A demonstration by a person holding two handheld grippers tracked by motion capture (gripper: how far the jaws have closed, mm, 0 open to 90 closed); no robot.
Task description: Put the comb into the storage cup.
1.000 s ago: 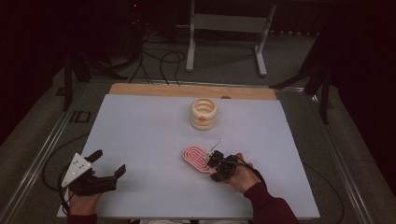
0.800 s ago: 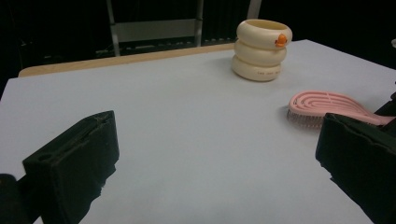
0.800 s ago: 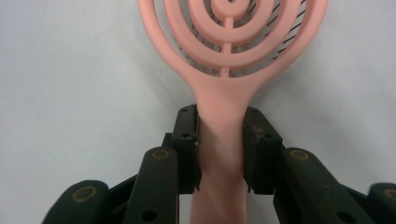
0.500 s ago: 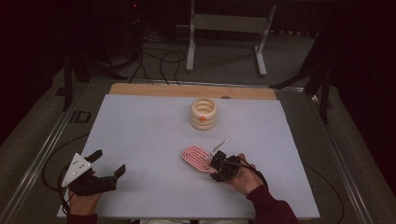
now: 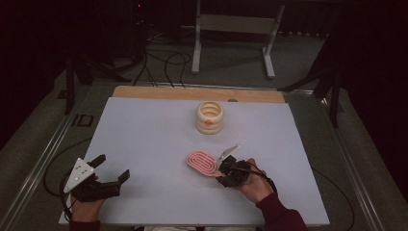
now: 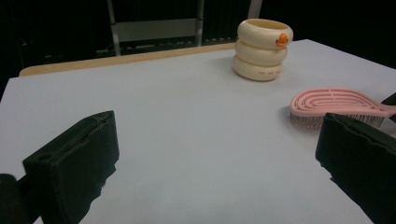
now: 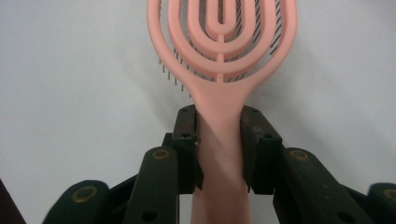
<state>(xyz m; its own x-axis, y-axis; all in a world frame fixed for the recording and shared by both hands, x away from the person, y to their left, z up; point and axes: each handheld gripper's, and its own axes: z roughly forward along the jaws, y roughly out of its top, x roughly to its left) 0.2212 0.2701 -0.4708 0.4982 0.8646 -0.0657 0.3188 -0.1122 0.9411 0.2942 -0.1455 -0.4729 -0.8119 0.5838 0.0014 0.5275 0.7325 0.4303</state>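
Hairbrush: a pink vented hairbrush (image 5: 204, 162) lies on the white table sheet (image 5: 144, 139), right of centre and toward the near edge; in the left gripper view its bristles face down onto the sheet (image 6: 339, 103).
Long axis: in the high view it runs from about 10 o'clock at the oval head to about 4 o'clock at the handle; the head points away from the person and to their left.
Head detail: nested open loops around a centre rib, dark bristles showing through the gaps in the right gripper view (image 7: 223, 37).
Handle: it sits between the two black jaws, which press on both of its sides.
Right gripper: the right gripper (image 7: 219, 140) is closed on the handle just behind the head; in the high view it sits at the 4 o'clock end of the brush (image 5: 230, 171), held by the right hand (image 5: 255, 185) in a dark red sleeve.
Stacked-ring holder: a cream holder shaped like three stacked rings (image 5: 210, 117), with a small orange mark on its rim, stands upright at about 12 o'clock from the brush, well apart from it.
Left gripper: the left gripper (image 5: 98, 180) rests near the table's near left corner, well apart from the brush, with jaws spread wide and nothing between them (image 6: 215, 163).
Table edge: a wooden strip (image 5: 192, 94) runs along the far side of the sheet.
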